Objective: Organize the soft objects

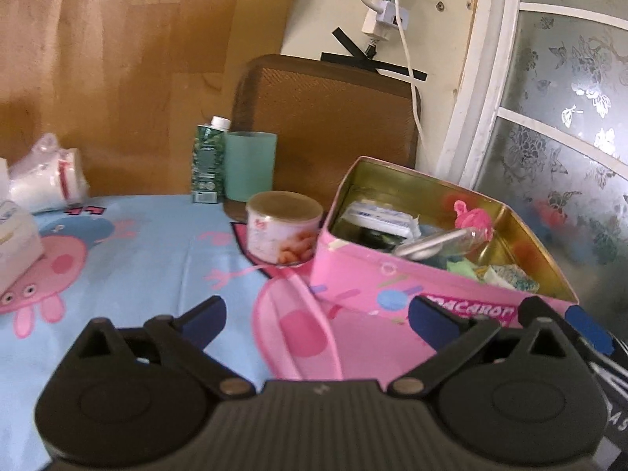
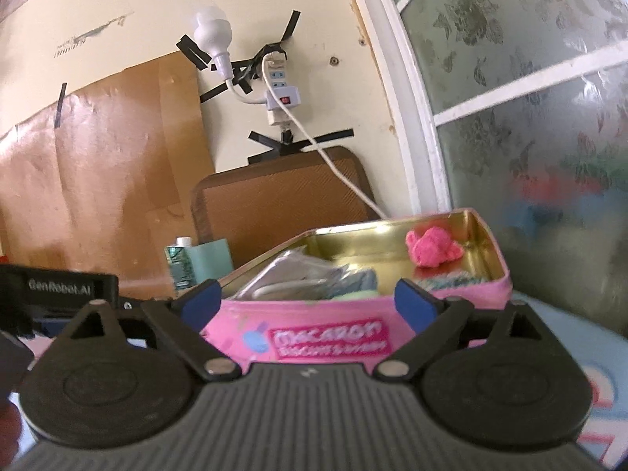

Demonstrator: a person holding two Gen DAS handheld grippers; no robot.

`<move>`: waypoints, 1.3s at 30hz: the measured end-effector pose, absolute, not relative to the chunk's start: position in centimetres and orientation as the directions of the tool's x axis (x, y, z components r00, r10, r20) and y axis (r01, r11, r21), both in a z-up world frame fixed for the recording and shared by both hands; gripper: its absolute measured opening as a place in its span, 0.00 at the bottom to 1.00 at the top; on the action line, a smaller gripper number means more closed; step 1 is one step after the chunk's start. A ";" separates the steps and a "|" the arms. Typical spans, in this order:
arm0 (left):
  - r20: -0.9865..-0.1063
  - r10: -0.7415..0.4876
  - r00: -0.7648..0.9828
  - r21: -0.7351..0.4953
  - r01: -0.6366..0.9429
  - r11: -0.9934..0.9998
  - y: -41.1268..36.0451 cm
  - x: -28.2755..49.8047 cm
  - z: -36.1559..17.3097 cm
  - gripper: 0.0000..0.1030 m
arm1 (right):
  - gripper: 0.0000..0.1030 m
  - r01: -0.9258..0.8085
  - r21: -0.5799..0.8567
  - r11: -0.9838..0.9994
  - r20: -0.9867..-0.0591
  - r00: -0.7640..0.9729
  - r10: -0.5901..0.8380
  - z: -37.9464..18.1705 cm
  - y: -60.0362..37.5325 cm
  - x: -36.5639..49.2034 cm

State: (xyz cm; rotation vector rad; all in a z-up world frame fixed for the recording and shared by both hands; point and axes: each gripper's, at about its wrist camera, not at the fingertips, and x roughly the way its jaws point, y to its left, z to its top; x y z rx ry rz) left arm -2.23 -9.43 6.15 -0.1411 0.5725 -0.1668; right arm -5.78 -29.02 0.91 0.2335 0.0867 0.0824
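A pink macaron tin (image 1: pixel 392 278) stands open on the cartoon-print tablecloth (image 1: pixel 137 259). Inside it lie a pink fuzzy toy (image 1: pixel 473 216), a silvery packet (image 1: pixel 428 245), green cloth (image 1: pixel 465 265) and other small items. My left gripper (image 1: pixel 316 310) is open and empty, just in front of the tin's near left corner. In the right wrist view my right gripper (image 2: pixel 308 298) is open and empty too, level with the tin (image 2: pixel 333 341), its fingers straddling the near wall without touching it. The pink toy (image 2: pixel 431 249) lies in the tin's far right corner.
A round snack can (image 1: pixel 282 231) sits left of the tin, with a green cup (image 1: pixel 251 165) and a drink carton (image 1: pixel 208 161) behind it. A bagged white bundle (image 1: pixel 51 176) and a white box (image 1: pixel 15 235) lie far left. A brown tray (image 1: pixel 325 117) leans on the wall.
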 end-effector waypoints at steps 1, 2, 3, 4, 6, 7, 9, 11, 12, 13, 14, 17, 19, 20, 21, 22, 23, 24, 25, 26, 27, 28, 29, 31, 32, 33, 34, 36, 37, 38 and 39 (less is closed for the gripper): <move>-0.528 -0.190 0.828 -0.174 0.114 0.978 -9.2 -2.6 6.1 1.00 | 1.00 -0.078 0.248 0.966 -0.087 0.991 0.102 0.9 -28.9 -5.9; -0.531 -0.184 0.827 -0.171 0.108 0.979 -9.0 -2.9 6.1 1.00 | 1.00 -0.083 0.261 0.962 -0.097 0.989 0.111 1.0 -28.7 -6.0; -0.534 -0.180 0.826 -0.171 0.103 0.980 -8.8 -3.2 6.0 1.00 | 1.00 -0.086 0.273 0.958 -0.102 0.988 0.117 1.0 -28.5 -6.1; -0.537 -0.177 0.825 -0.173 0.098 0.980 -8.5 -3.4 5.9 1.00 | 1.00 -0.090 0.288 0.953 -0.106 0.986 0.125 1.0 -28.4 -6.3; -0.540 -0.168 0.824 -0.181 0.081 0.980 -7.8 -3.9 5.7 1.00 | 1.00 -0.105 0.316 0.943 -0.110 0.983 0.147 1.2 -28.2 -6.5; -0.539 -0.160 0.827 -0.184 0.070 0.980 -7.4 -4.1 5.6 1.00 | 1.00 -0.111 0.327 0.938 -0.114 0.981 0.156 1.3 -28.0 -6.6; -0.532 -0.133 0.836 -0.183 0.040 0.982 -6.7 -4.6 5.5 1.00 | 1.00 -0.109 0.331 0.937 -0.127 0.979 0.159 1.6 -27.5 -6.7; -0.519 -0.105 0.848 -0.176 0.014 0.984 -6.0 -5.1 5.5 1.00 | 1.00 -0.110 0.322 0.940 -0.137 0.977 0.161 1.7 -26.8 -6.8; -0.512 -0.087 0.855 -0.167 0.000 0.986 -5.7 -5.4 5.6 1.00 | 1.00 -0.115 0.319 0.941 -0.137 0.977 0.166 1.7 -26.5 -6.9; -0.506 -0.072 0.860 -0.159 -0.011 0.987 -5.4 -5.6 5.7 1.00 | 1.00 -0.120 0.316 0.941 -0.139 0.976 0.171 1.7 -26.2 -7.0; -0.495 -0.052 0.867 -0.150 -0.027 0.988 -5.1 -5.9 5.7 1.00 | 1.00 -0.125 0.312 0.942 -0.142 0.974 0.176 1.7 -25.8 -7.1; -0.467 -0.016 0.884 -0.141 -0.056 0.988 -4.4 -6.5 5.9 1.00 | 1.00 -0.143 0.286 0.948 -0.155 0.969 0.193 1.8 -24.6 -7.2; -0.459 -0.009 0.888 -0.138 -0.061 0.989 -3.9 -6.9 5.9 1.00 | 1.00 -0.152 0.267 0.952 -0.160 0.967 0.199 1.9 -23.9 -7.3; -0.454 -0.018 0.891 -0.136 -0.049 0.990 -3.8 -7.1 5.8 1.00 | 1.00 -0.156 0.258 0.954 -0.160 0.966 0.201 1.9 -23.6 -7.4; -0.450 -0.030 0.892 -0.133 -0.034 0.991 -3.7 -7.2 5.8 1.00 | 1.00 -0.157 0.252 0.955 -0.159 0.967 0.201 1.9 -23.4 -7.5; -0.449 -0.031 0.893 -0.127 -0.029 0.991 -3.7 -7.2 5.7 1.00 | 1.00 -0.158 0.247 0.956 -0.157 0.967 0.201 2.0 -23.2 -7.6; -0.449 -0.023 0.893 -0.118 -0.034 0.992 -3.7 -7.3 5.6 1.00 | 1.00 -0.160 0.243 0.957 -0.155 0.967 0.201 2.0 -23.0 -7.7; -0.448 -0.014 0.894 -0.108 -0.039 0.993 -3.7 -7.4 5.6 1.00 | 1.00 -0.159 0.240 0.958 -0.155 0.968 0.199 2.1 -22.9 -7.7; -0.449 -0.009 0.894 -0.100 -0.040 0.994 -3.8 -7.5 5.6 1.00 | 1.00 -0.156 0.238 0.959 -0.156 0.968 0.197 2.1 -22.8 -7.7; -0.451 -0.007 0.893 -0.092 -0.039 0.995 -3.8 -7.5 5.7 1.00 | 1.00 -0.154 0.239 0.959 -0.159 0.968 0.195 2.1 -22.8 -7.7; -0.456 -0.004 0.890 -0.081 -0.037 0.996 -3.9 -7.5 5.7 1.00 | 1.00 -0.152 0.240 0.959 -0.162 0.967 0.194 2.0 -22.7 -7.7; -0.460 -0.002 0.888 -0.073 -0.036 0.997 -3.9 -7.5 5.7 1.00 | 1.00 -0.150 0.243 0.958 -0.168 0.967 0.194 2.0 -22.7 -7.7; -0.463 0.001 0.886 -0.065 -0.035 0.997 -3.9 -7.5 5.8 1.00 | 1.00 -0.149 0.246 0.958 -0.173 0.966 0.195 1.9 -22.7 -7.6; -0.470 0.002 0.883 -0.059 -0.034 0.998 -4.0 -7.6 5.9 1.00 | 1.00 -0.148 0.250 0.957 -0.181 0.964 0.196 1.8 -22.7 -7.5; -0.475 -0.002 0.880 -0.063 -0.032 0.998 -4.0 -7.6 5.9 1.00 | 1.00 -0.148 0.250 0.957 -0.182 0.963 0.197 1.8 -22.7 -7.5; -0.477 -0.010 0.879 -0.071 -0.027 0.997 -3.9 -7.6 5.9 1.00 | 1.00 -0.148 0.249 0.957 -0.184 0.963 0.197 1.7 -22.7 -7.5; -0.476 -0.016 0.879 -0.078 -0.025 0.997 -3.8 -7.7 5.9 1.00 | 1.00 -0.149 0.248 0.957 -0.184 0.963 0.198 1.7 -22.7 -7.5; -0.470 -0.013 0.883 -0.081 -0.029 0.996 -3.8 -7.8 5.9 1.00 | 1.00 -0.148 0.247 0.958 -0.186 0.963 0.197 1.6 -22.7 -7.5; -0.465 0.007 0.885 -0.066 -0.043 0.997 -3.9 -7.8 5.9 1.00 | 1.00 -0.147 0.248 0.958 -0.187 0.962 0.196 1.5 -22.8 -7.5; -0.462 0.028 0.887 -0.047 -0.056 0.997 -4.0 -7.8 5.9 1.00 | 1.00 -0.145 0.250 0.957 -0.190 0.962 0.196 1.5 -22.8 -7.5; -0.459 0.061 0.886 -0.017 -0.077 0.997 -4.3 -7.9 5.9 1.00 | 1.00 -0.144 0.254 0.957 -0.192 0.962 0.196 1.4 -22.9 -7.5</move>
